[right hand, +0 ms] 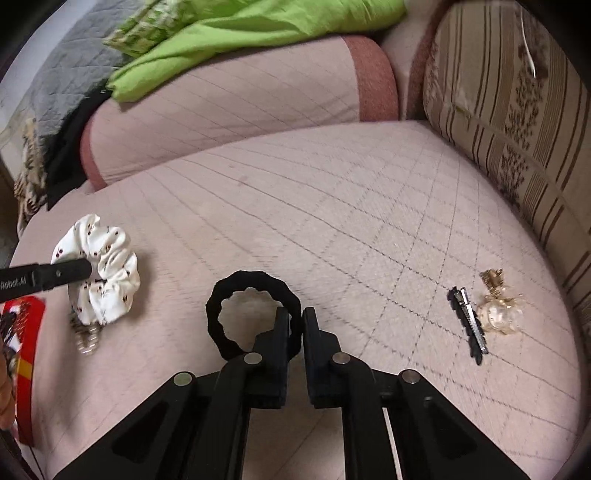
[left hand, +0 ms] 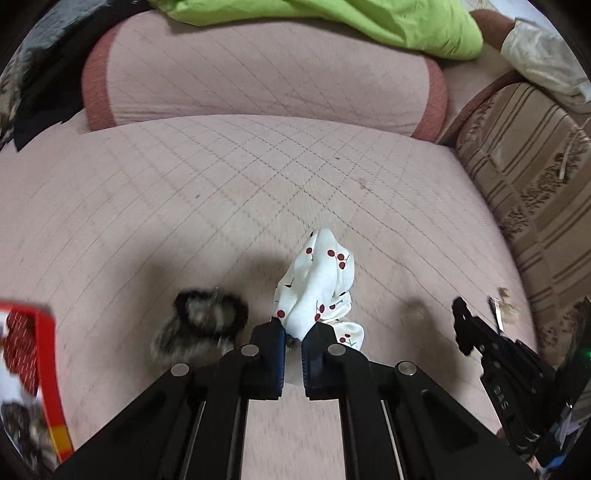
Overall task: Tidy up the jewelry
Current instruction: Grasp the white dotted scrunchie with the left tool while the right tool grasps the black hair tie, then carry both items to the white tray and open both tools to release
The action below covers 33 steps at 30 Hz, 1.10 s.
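Note:
My left gripper [left hand: 293, 328] is shut on a white scrunchie with red cherries [left hand: 317, 284] and holds it just above the pink cushion; it also shows in the right wrist view [right hand: 107, 273]. My right gripper [right hand: 295, 317] is shut on a black hair band [right hand: 251, 314], pinching its right side. In the left wrist view the right gripper [left hand: 461, 317] appears at the right. A black fuzzy scrunchie [left hand: 210, 314] lies blurred left of the left gripper. A black and silver hair clip [right hand: 467, 319] and a gold and clear brooch [right hand: 498, 306] lie on the right.
A red box [left hand: 40, 365] stands at the left edge; it also shows in the right wrist view [right hand: 26, 362]. A small gold item [right hand: 86, 339] lies under the white scrunchie. A pink bolster [left hand: 258, 74], green cloth [left hand: 332, 18] and a striped cushion [right hand: 517, 129] border the seat.

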Each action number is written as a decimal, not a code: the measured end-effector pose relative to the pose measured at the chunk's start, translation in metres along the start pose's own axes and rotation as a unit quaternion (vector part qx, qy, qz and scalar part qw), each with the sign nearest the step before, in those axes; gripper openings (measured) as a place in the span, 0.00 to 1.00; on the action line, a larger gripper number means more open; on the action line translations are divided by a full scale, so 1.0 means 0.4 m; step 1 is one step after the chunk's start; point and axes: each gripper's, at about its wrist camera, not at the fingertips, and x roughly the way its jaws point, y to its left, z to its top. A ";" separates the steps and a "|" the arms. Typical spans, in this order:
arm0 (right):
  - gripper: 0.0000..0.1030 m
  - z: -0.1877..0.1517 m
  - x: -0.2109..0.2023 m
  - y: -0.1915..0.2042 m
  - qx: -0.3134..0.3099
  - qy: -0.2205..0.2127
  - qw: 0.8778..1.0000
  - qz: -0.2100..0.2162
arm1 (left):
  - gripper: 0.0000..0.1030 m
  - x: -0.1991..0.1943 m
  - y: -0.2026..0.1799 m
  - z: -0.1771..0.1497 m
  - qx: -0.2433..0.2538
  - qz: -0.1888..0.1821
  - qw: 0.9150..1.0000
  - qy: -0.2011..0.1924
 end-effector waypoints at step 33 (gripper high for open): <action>0.08 -0.165 -0.367 0.238 -0.045 -0.052 0.994 0.088 | 0.06 -0.498 0.109 -0.378 0.000 0.148 0.979 -0.142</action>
